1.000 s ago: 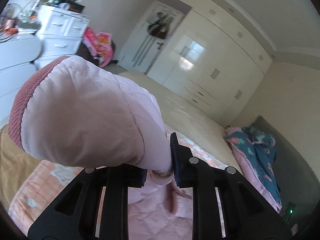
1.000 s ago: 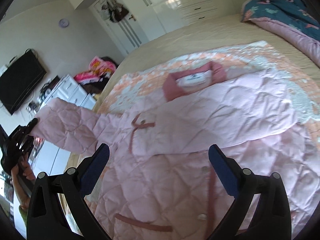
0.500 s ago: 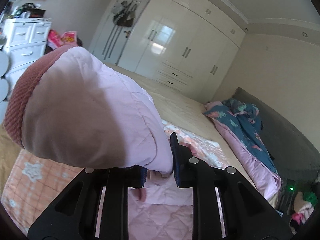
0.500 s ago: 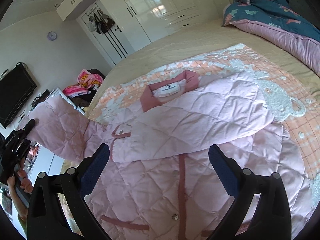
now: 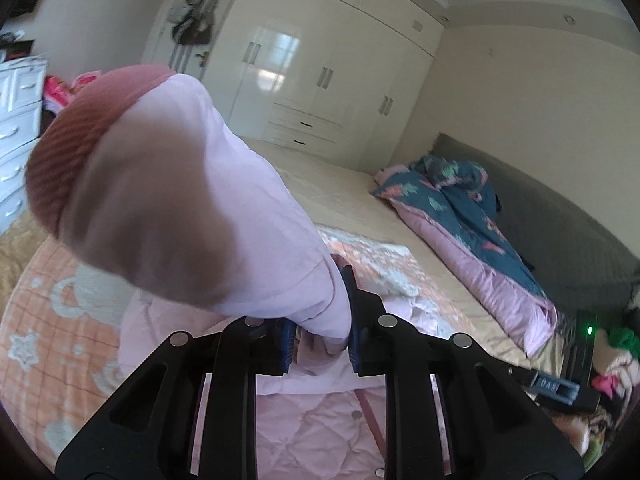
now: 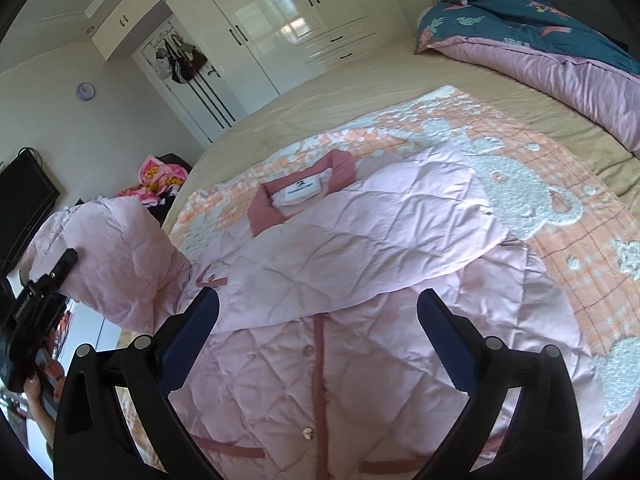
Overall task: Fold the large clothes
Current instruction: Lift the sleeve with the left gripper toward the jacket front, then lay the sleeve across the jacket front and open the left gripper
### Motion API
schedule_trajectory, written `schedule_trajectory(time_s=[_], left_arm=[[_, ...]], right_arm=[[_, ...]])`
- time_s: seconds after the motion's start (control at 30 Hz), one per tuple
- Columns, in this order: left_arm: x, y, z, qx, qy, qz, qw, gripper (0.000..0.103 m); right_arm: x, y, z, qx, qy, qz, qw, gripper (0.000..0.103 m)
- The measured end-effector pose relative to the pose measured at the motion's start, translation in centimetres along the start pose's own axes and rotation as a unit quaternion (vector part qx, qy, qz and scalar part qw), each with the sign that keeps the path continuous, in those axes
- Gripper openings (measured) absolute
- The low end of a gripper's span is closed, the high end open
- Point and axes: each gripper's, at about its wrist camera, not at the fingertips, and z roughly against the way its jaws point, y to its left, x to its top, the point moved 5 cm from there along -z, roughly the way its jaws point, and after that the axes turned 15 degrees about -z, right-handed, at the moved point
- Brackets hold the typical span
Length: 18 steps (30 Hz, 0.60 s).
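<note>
Swung inward since earlier, the left gripper [image 5: 318,340] stays clamped on the sleeve [image 5: 192,216] above the pink quilted jacket [image 6: 360,280] on the bed [image 6: 320,104]; right gripper [image 6: 318,340] wide, empty. Soft, light, puffy: grip near cuffs or hem.

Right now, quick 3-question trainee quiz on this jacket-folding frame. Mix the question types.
1. True or false: the left hand-held gripper is shut on the pink jacket's sleeve.
2. Which lies folded across the jacket chest? A) the other sleeve B) the teal quilt C) nothing
3. Fill in: the right hand-held gripper is ____ and holds nothing.

Key: 1 true; 2 A; 3 open
</note>
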Motion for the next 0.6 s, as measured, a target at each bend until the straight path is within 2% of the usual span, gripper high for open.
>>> schedule_trajectory(time_s=[0.23,0.33,0.6], left_arm=[[-1.8,-3.7,-2.8,-0.039,0.033,-0.057,0.997,0.013],[-2.9,-4.9,-4.1,-0.059,0.056,-0.065,0.9946,0.013],[-6.5,-7.9,-7.8,-0.081,0.117,-0.096,0.9853,0.013]], right_arm=[[0.4,-2.0,0.4,-0.007,-0.002,-0.015,1.0,0.099],[0.6,-2.7,0.7,-0.01,-0.004,-0.023,1.0,0.099],[1.7,-4.3,1.4,-0.017,-0.015,-0.035,0.999,0.099]])
